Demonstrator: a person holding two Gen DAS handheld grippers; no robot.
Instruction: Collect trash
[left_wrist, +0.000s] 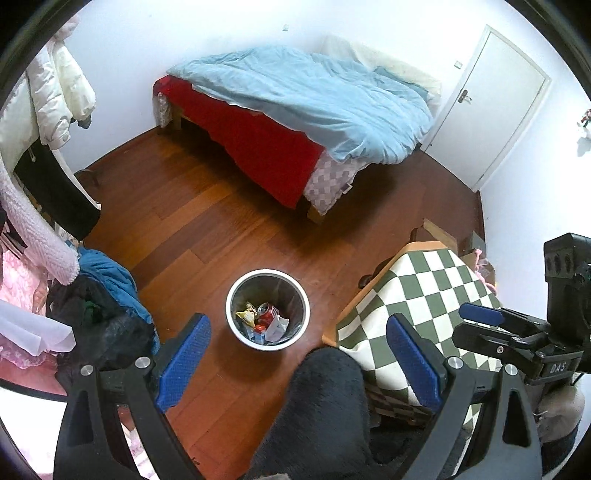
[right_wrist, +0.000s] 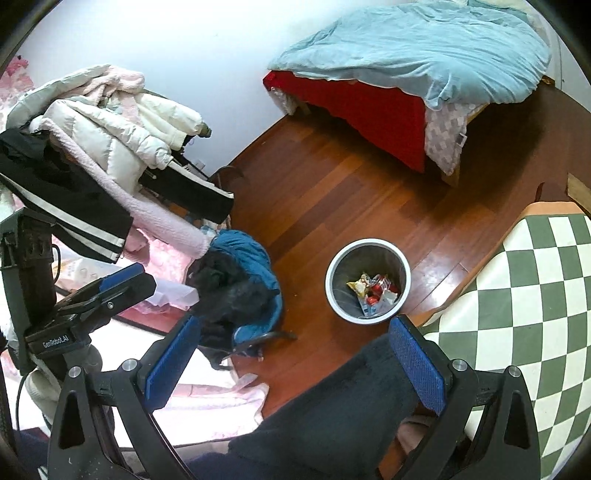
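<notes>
Blue-padded left tongs (left_wrist: 299, 354) and right tongs (right_wrist: 295, 362) gape empty above the trash-filled bin (left_wrist: 267, 308).

The wrappers in the trash bin (left_wrist: 267, 309) lay lower centre of the left wrist view, too small for any print to be read, and a dark fuzzy leg (left_wrist: 325, 413) hid the floor below it. The checkered table (right_wrist: 535, 295) ran off the right edge of the right wrist view. The clothes pile (right_wrist: 92, 147) at upper left covered whatever held it up.
</notes>
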